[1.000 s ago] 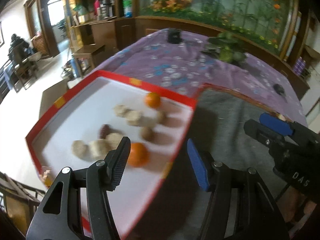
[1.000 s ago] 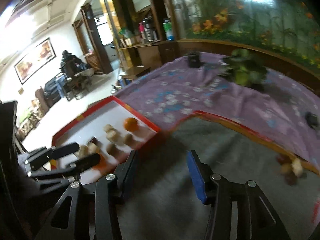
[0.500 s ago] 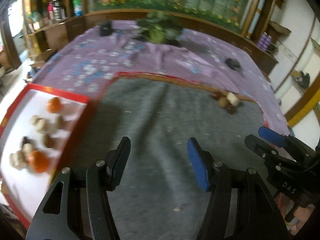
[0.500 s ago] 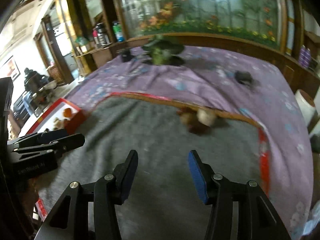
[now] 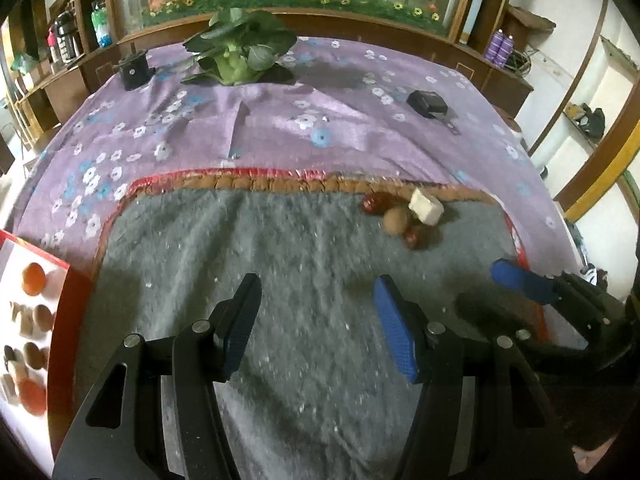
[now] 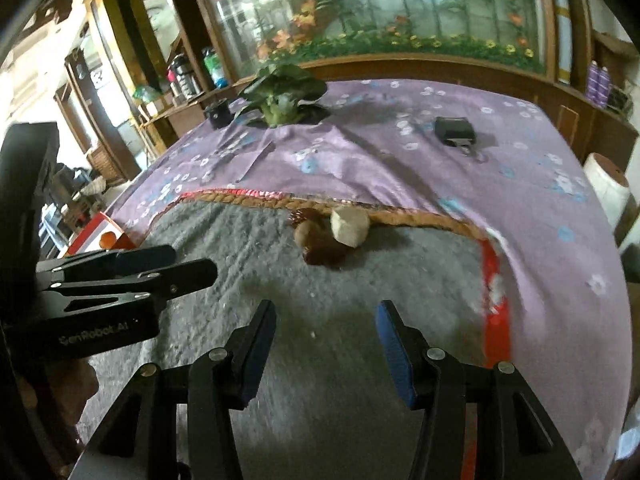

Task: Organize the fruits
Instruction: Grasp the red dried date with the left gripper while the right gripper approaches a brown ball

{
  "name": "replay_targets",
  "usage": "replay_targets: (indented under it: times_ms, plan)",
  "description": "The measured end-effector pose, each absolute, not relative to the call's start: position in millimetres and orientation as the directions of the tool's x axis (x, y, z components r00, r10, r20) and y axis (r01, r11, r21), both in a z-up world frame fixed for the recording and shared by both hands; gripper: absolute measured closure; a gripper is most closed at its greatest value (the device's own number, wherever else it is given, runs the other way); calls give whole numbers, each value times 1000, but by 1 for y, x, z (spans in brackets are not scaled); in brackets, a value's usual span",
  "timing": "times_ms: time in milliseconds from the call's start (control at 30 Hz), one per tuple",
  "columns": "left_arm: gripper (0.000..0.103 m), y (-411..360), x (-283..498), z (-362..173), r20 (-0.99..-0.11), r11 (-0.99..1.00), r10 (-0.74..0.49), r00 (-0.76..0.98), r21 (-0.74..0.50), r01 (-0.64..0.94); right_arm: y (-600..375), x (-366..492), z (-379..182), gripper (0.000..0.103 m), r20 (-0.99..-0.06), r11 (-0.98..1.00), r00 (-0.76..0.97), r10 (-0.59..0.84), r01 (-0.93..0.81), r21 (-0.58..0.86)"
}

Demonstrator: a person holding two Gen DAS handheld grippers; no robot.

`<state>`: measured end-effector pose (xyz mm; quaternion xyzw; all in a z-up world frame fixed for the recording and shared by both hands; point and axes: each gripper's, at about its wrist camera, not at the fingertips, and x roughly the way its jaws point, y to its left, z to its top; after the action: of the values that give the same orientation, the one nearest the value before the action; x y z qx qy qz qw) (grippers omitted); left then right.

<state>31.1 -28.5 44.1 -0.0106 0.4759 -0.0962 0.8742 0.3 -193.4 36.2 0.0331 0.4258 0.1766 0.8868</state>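
Grey mat (image 5: 280, 264) carries the last small fruits (image 5: 404, 216) at its far edge, and I judge that my two empty hand-held grippers, left (image 5: 316, 324) and right (image 6: 326, 344), jaws apart, must next reach forward to them.

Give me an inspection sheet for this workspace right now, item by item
Surface: grey mat on purple floral cloth.
Job's things: small fruit pile at the mat's far edge; more fruit in the red-rimmed tray.
Clutter: leafy vegetable, black pot, black clip.
Grippers: left gripper and right gripper open, nothing between the jaws.
Cables: nothing seen.
Surroundings: flower mural, wooden shelves with bottles.
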Motion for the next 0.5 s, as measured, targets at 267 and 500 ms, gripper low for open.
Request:
replay_targets:
  times_ms: [267,500]
  plan:
    - [44,-16,48,39,-836,984,-173,521,-121,132,-174,41,21,52,-769,920,533,353,-348,181]
    - [44,-11,60,35,-841,982,-190,507,-151,117,-178,59,13,55,-772,912,516,371,-357,200]
